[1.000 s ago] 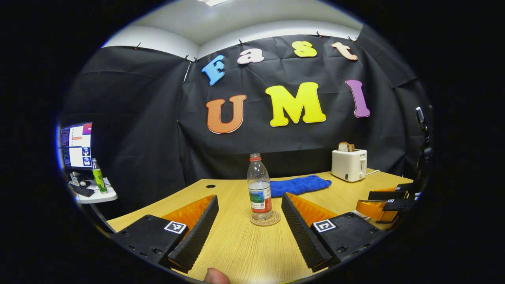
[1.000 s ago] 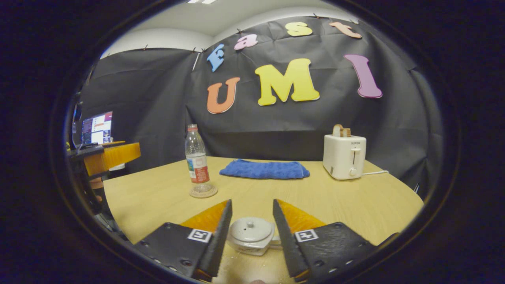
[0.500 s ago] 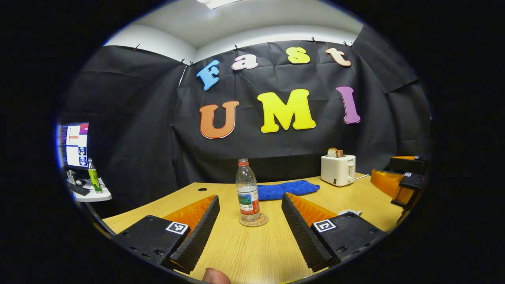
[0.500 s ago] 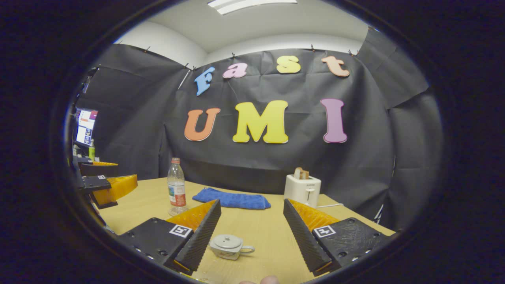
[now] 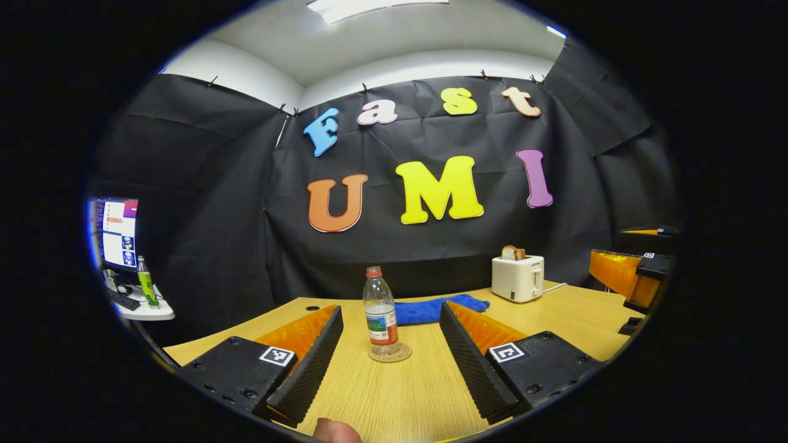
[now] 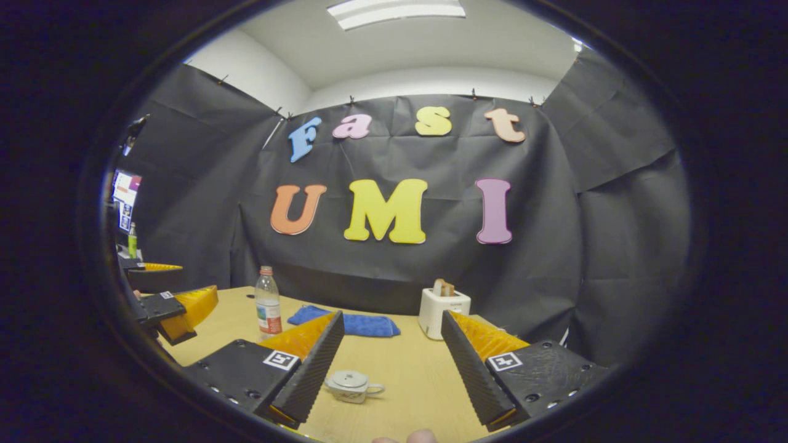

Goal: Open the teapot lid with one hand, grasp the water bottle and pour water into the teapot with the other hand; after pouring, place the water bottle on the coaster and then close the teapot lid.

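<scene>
Wooden table (image 5: 554, 320); left gripper (image 5: 386, 369) fingers spread, empty; right gripper (image 6: 388, 375) fingers spread, empty

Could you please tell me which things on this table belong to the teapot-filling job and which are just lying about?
Belonging to the job:
- clear plastic water bottle with a red cap
- round cork coaster under that bottle
- small white ceramic teapot, its lid on

Just lying about:
- blue fluffy towel
- white toaster holding bread slices
- green bottle on the side shelf
</scene>
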`<state>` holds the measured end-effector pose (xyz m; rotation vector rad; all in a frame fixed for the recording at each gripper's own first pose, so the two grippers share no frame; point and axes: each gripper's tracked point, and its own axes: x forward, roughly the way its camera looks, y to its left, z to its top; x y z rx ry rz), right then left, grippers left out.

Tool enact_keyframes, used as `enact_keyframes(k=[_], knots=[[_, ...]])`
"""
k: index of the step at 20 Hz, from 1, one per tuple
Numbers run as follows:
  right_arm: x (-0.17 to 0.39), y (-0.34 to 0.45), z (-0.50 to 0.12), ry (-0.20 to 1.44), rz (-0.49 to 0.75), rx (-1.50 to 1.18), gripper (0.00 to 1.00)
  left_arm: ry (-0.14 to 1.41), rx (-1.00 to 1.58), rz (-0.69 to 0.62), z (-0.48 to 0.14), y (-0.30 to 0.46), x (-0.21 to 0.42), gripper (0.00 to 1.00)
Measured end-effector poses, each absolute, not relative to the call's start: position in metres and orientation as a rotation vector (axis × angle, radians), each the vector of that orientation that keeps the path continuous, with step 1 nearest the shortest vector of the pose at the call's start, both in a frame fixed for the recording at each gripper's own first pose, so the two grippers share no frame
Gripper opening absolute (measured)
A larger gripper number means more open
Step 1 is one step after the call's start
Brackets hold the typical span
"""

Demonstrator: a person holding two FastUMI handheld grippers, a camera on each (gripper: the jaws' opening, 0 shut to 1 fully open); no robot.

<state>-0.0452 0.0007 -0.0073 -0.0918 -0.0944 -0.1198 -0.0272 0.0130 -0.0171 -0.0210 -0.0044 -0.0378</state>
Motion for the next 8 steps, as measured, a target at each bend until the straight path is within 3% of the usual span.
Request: enact_keyframes(k=[8], knots=[[-0.0532, -0.0022, 0.0007, -0.105, -0.144, -0.074, 0.95, 0.013, -0.019, -0.059, -0.0214, 0.0085, -0.0274, 0.99]])
